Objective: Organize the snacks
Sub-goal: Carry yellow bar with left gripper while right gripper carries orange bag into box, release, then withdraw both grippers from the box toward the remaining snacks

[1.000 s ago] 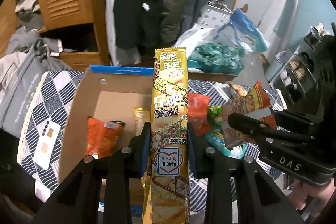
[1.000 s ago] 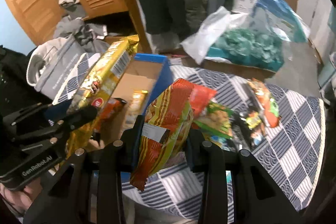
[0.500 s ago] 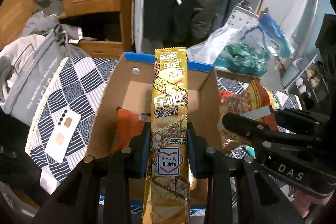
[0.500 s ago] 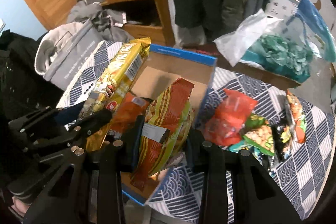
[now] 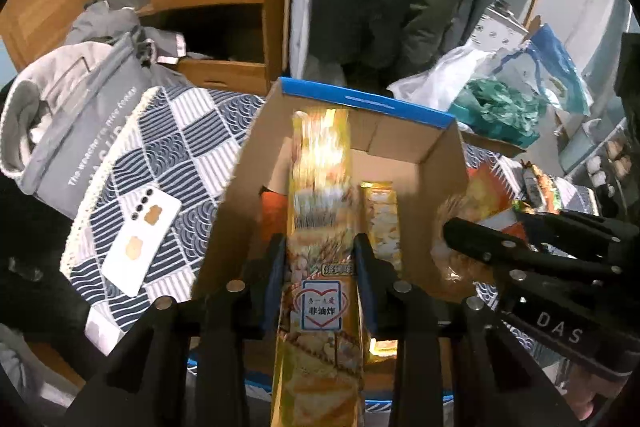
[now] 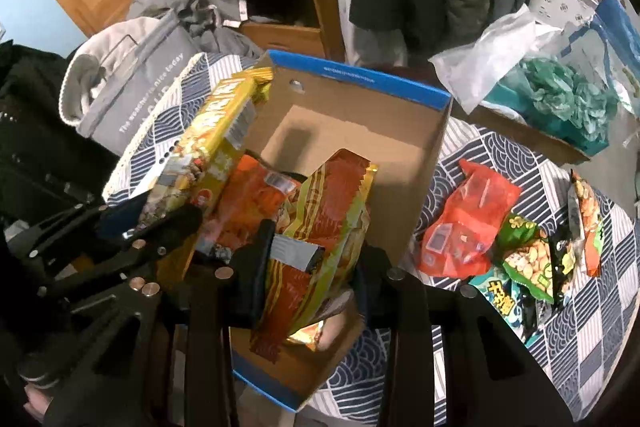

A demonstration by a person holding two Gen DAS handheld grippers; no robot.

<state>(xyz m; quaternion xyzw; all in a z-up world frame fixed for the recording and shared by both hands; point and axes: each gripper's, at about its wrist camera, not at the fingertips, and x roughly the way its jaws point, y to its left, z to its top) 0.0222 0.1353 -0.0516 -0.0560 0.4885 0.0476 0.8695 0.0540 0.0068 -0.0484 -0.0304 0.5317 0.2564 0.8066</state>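
Note:
My left gripper (image 5: pixel 320 247) grips a long yellow snack pack (image 5: pixel 320 195) that points into an open cardboard box with a blue rim (image 5: pixel 360 103). Its jaws are opening, with the pack still between the pads and its top end blurred. My right gripper (image 6: pixel 316 243) is shut on a red-and-yellow snack bag (image 6: pixel 328 211), held over the box (image 6: pixel 360 77) near its front. An orange bag (image 6: pixel 256 203) and a second yellow pack (image 5: pixel 382 219) lie inside. In the right wrist view the left gripper (image 6: pixel 160 223) is at the left with the yellow pack (image 6: pixel 216 131).
Several loose snack bags lie on the checked tablecloth right of the box, among them a red one (image 6: pixel 468 227) and a green one (image 6: pixel 528 259). A white phone (image 5: pixel 140 235) lies left of the box. A grey bag (image 5: pixel 80 115) sits past the table's left edge.
Both grippers have shifted left and sunk, so the box now lies right under them. The yellow pack's top has dipped below the box's far rim and gone blurred.

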